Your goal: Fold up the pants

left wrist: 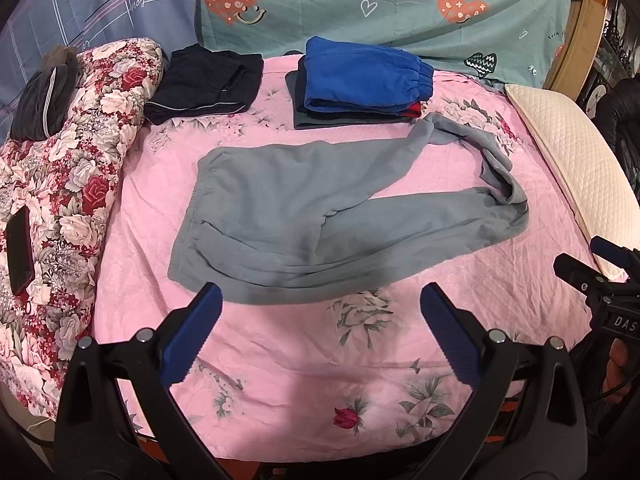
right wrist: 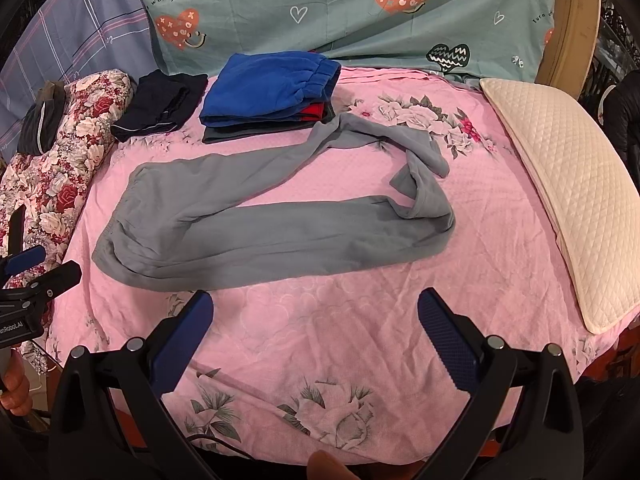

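Observation:
Grey pants (left wrist: pixel 304 216) lie spread on the pink floral bed sheet (left wrist: pixel 304 360), waistband at the left, legs running right with the ends crumpled and curled back. They also show in the right wrist view (right wrist: pixel 256 232). My left gripper (left wrist: pixel 320 308) is open and empty, just in front of the pants' near edge. My right gripper (right wrist: pixel 314 312) is open and empty, hovering over bare sheet (right wrist: pixel 320 340) in front of the pants' lower leg. The right gripper also appears at the right edge of the left wrist view (left wrist: pixel 600 272).
A folded stack topped by blue pants (left wrist: pixel 360 76) and a dark folded garment (left wrist: pixel 208 84) lie behind the grey pants. A rolled floral quilt (left wrist: pixel 68 184) with a black phone (left wrist: pixel 20 252) lies left. A cream pillow (right wrist: pixel 560 184) lies right.

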Action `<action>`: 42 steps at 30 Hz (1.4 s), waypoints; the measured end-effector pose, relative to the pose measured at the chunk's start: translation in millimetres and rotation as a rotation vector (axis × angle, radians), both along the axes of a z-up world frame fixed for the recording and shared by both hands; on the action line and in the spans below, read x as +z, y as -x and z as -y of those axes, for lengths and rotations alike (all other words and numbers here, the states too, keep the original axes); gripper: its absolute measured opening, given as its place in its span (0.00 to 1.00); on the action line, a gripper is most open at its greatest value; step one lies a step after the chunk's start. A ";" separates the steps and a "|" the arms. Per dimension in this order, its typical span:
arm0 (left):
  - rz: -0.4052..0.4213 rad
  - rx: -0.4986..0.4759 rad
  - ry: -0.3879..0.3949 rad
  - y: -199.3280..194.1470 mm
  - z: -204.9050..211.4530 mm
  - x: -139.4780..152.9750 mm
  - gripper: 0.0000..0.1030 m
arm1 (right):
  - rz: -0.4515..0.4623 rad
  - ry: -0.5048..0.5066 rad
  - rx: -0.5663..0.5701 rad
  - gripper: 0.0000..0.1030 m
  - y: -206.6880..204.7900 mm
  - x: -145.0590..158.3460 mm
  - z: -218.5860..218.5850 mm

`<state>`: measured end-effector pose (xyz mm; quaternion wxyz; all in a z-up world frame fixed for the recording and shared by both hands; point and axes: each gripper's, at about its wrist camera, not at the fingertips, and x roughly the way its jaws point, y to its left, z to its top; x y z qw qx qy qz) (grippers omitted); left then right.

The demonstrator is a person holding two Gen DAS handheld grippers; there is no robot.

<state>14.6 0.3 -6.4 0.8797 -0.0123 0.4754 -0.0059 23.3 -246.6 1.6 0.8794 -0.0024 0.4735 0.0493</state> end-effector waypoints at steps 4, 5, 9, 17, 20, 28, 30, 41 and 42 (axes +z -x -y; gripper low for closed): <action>0.000 0.002 0.000 0.1 0.5 -0.1 0.98 | -0.002 0.002 -0.002 0.99 -1.9 -1.7 -2.1; 0.000 0.002 0.000 0.0 0.3 -0.3 0.98 | -0.002 0.001 -0.001 0.99 -2.2 -2.0 -1.9; -0.001 0.002 0.001 -0.3 -0.6 -0.2 0.98 | -0.003 0.001 0.000 0.99 -2.5 -2.2 -1.9; -0.001 0.001 0.001 -0.7 -0.6 0.0 0.98 | -0.004 0.004 -0.001 0.99 -2.4 -3.5 -4.2; -0.001 0.000 0.001 0.0 -0.6 -0.4 0.98 | -0.006 0.006 0.000 0.99 -1.5 -3.0 -5.8; 0.000 -0.003 -0.001 -0.2 0.5 -1.3 0.98 | -0.008 0.007 0.000 0.99 -1.7 -3.7 -5.2; -0.002 -0.002 0.000 -0.6 0.4 -1.4 0.98 | -0.007 0.006 -0.001 0.99 -2.4 -3.7 -4.8; -0.005 -0.007 -0.001 -6.7 1.6 -0.7 0.98 | -0.015 0.005 -0.004 0.99 -3.2 -8.4 -3.9; -0.006 -0.005 0.000 -7.4 1.1 -0.7 0.98 | -0.018 0.003 -0.004 0.99 -4.6 -9.3 -3.1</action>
